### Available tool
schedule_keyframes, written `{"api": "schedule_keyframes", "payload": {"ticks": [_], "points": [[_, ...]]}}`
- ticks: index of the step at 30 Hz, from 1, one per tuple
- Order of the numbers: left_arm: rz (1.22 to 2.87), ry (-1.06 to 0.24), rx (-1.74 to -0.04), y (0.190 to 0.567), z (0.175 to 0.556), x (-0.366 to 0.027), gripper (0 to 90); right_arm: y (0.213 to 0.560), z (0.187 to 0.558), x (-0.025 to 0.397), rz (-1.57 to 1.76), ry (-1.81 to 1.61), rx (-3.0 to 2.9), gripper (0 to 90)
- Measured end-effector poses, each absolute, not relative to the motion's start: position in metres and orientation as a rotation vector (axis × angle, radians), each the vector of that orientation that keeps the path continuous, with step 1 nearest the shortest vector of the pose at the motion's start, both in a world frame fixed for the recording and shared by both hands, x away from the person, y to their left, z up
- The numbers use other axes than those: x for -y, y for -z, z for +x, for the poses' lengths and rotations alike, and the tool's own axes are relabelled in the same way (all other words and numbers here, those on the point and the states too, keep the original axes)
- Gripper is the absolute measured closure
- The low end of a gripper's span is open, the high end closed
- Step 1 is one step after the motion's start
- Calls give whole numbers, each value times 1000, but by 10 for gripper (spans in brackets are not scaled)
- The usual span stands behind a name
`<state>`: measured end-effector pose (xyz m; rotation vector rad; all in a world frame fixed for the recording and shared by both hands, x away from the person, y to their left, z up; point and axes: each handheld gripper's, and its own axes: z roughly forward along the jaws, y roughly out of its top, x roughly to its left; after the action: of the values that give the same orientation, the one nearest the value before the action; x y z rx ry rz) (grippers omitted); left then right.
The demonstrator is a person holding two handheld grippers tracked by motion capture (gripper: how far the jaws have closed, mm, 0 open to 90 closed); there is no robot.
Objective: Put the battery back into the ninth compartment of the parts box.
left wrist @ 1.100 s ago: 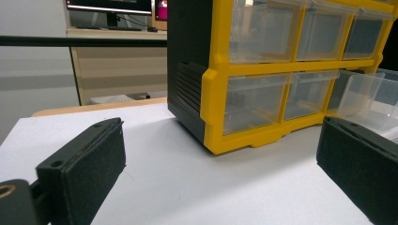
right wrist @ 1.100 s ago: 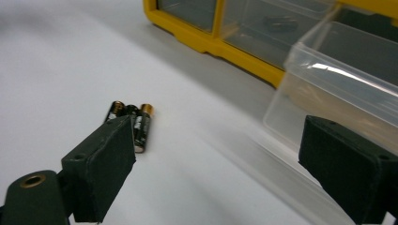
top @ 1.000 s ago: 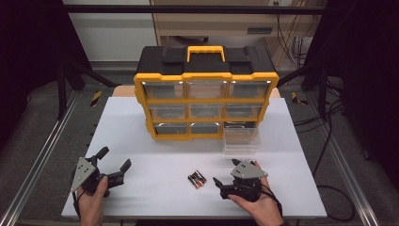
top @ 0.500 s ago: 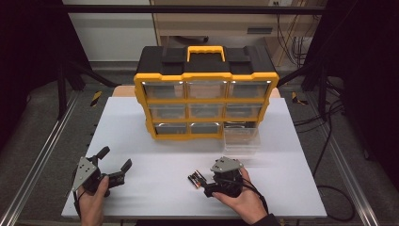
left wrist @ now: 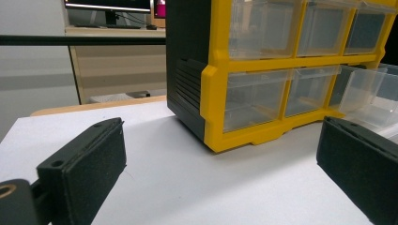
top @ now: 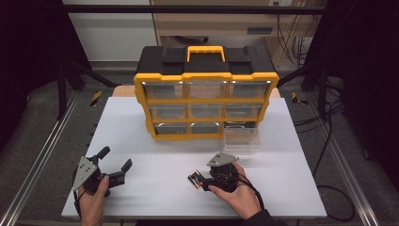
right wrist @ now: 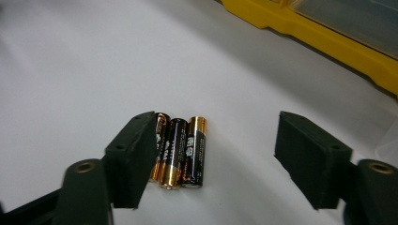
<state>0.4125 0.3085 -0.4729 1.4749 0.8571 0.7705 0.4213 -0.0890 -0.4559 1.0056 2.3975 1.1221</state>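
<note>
Now the right claw point(right wrist: 213, 157) hangs low over the white desk point(top: 155, 132), its jaws spread wide, with three batteries point(right wrist: 177, 151) lying side by side between them. The batteries sit hard against one jaw and well apart from the other, so the grip looks off-centre to me. If the jaws close from here, the far jaw may shove the row sideways and the cells, being round, could roll apart or squirt out; the claw might end up with one battery and scatter the other two. A claw set too high could also pinch only the tops and let them slip.

The left claw point(top: 114, 165) rests near the desk's front left corner, jaws apart and empty, pointed towards the yellow drawer cabinet point(top: 205, 99). A clear drawer point(top: 242, 141) sits on the desk just in front of the cabinet's lower right slot.

Compared with a second ago, the right hand has moved left from the front right of the desk to the batteries, while the left hand has stayed where it was.
</note>
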Motion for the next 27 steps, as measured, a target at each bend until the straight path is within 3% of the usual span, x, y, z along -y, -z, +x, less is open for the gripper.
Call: {"api": "schedule_keyframes", "payload": {"ticks": [10, 27], "points": [[1478, -763, -856, 473, 413, -307, 15, 464, 426, 87, 1050, -1074, -2439, 505], [1499, -763, -851, 474, 414, -305, 16, 472, 430, 79, 1114, -1037, -2511, 686]]}}
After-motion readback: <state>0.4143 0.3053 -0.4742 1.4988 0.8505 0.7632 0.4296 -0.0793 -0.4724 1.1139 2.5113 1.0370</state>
